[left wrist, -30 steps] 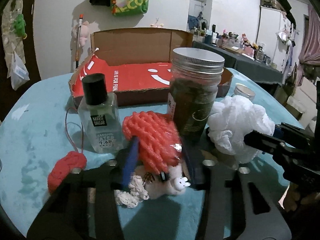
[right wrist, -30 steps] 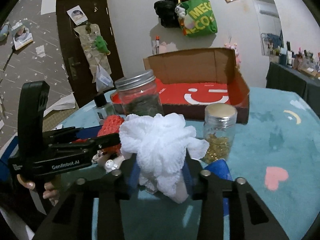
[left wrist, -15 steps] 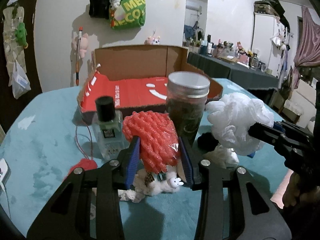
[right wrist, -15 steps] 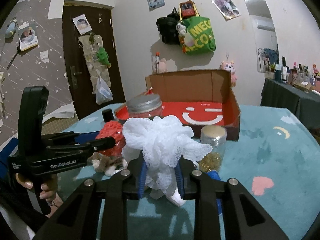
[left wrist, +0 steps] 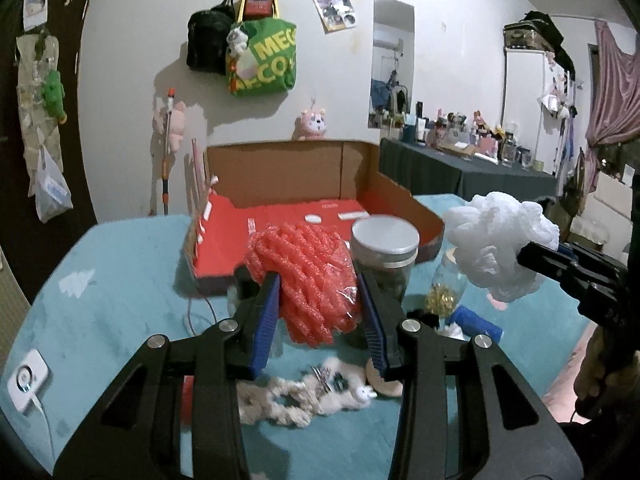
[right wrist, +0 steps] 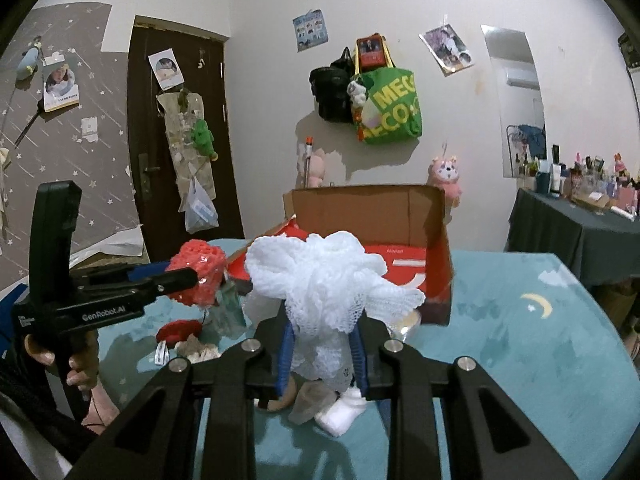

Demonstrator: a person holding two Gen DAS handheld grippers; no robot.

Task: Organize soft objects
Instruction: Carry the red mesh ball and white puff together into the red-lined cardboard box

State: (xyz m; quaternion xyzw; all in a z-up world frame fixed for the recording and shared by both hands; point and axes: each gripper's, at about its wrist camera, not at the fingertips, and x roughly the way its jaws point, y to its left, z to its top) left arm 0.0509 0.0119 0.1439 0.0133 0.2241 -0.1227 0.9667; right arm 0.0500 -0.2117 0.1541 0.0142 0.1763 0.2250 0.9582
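My left gripper (left wrist: 318, 320) is shut on a red foam net (left wrist: 308, 276) and holds it above the teal table, in front of the open cardboard box (left wrist: 280, 176) with a red floor. My right gripper (right wrist: 320, 354) is shut on a white mesh puff (right wrist: 324, 280), also lifted; it shows in the left wrist view (left wrist: 500, 240) at the right. A white plush toy (left wrist: 304, 392) lies on the table below the left gripper. A small red soft piece (right wrist: 178, 330) lies on the table at the left.
A metal-lidded jar (left wrist: 384, 256) and a small jar of gold bits (left wrist: 444, 292) stand before the box. A blue roll (left wrist: 478, 322) lies right of them. A white charger (left wrist: 26, 380) sits at the table's left edge. A dark side table (right wrist: 576, 236) stands at the right.
Both grippers have risen from the table with their loads: the red foam net and the white puff now hang higher and closer to the box. The bottle is now hidden behind the left gripper.
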